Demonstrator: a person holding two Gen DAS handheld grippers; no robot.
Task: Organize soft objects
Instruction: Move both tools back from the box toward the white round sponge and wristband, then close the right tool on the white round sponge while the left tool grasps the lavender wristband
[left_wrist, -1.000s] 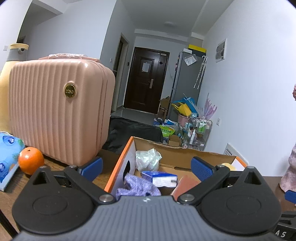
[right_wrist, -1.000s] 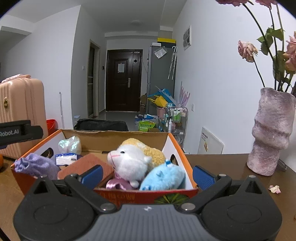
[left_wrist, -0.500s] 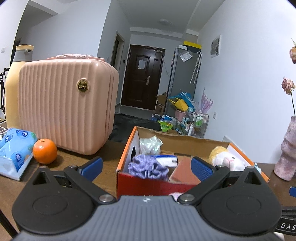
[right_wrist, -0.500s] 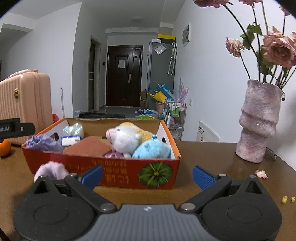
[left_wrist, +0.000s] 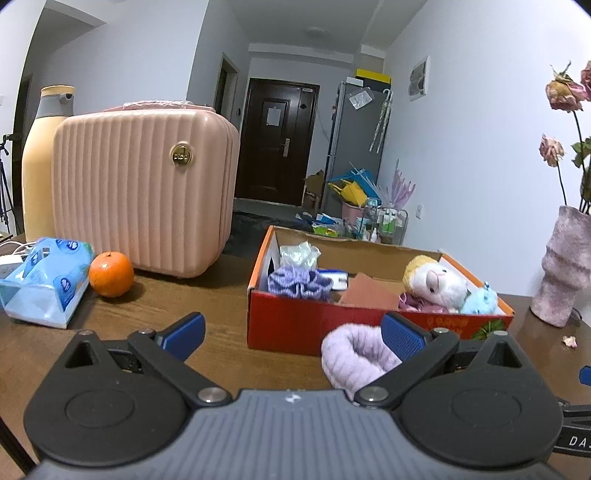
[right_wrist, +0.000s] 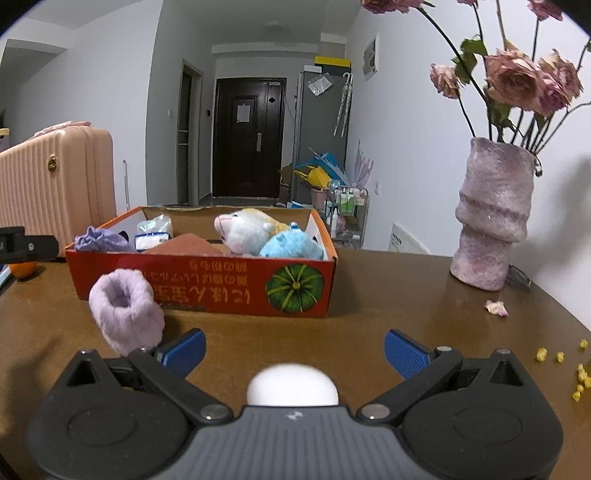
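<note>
Left gripper (left_wrist: 291, 334) spread wide, nothing between the blue pads (left_wrist: 400, 338), hovering low over the brown table (left_wrist: 177, 306); lilac knitted cuff (left_wrist: 354, 356) lying on the table just inside the right-hand pad, close to it, contact impossible to judge; straight ahead and slightly right of the claw, the red cardboard box (left_wrist: 295, 321), its near wall just beyond the cuff; inside it a purple crocheted piece (left_wrist: 297, 282) at the near left, a crinkled plastic bag (left_wrist: 299, 253) behind that, a brown flat pad (left_wrist: 369, 293) in the middle, a white plush animal (left_wrist: 437, 282) and a pale blue plush (left_wrist: 480, 299) toward the right end; ahead to the left, an orange (left_wrist: 110, 274), a blue tissue pack (left_wrist: 44, 282) and a pink ribbed suitcase (left_wrist: 144, 195). Right gripper (right_wrist: 293, 349) likewise wide apart and holding nothing; a white rounded object (right_wrist: 291, 384) sitting on the table between the fingers, close to the claw body, touching neither pad; same lilac cuff (right_wrist: 125, 312) standing on end ahead and to the left, beside the left-hand pad (right_wrist: 184, 349); box front with a green pumpkin print (right_wrist: 295, 286) ahead; far right, a mauve vase (right_wrist: 491, 218) of dried roses (right_wrist: 513, 79), with a fallen petal (right_wrist: 495, 307) and yellow crumbs (right_wrist: 557, 356) on the tabletop.
</note>
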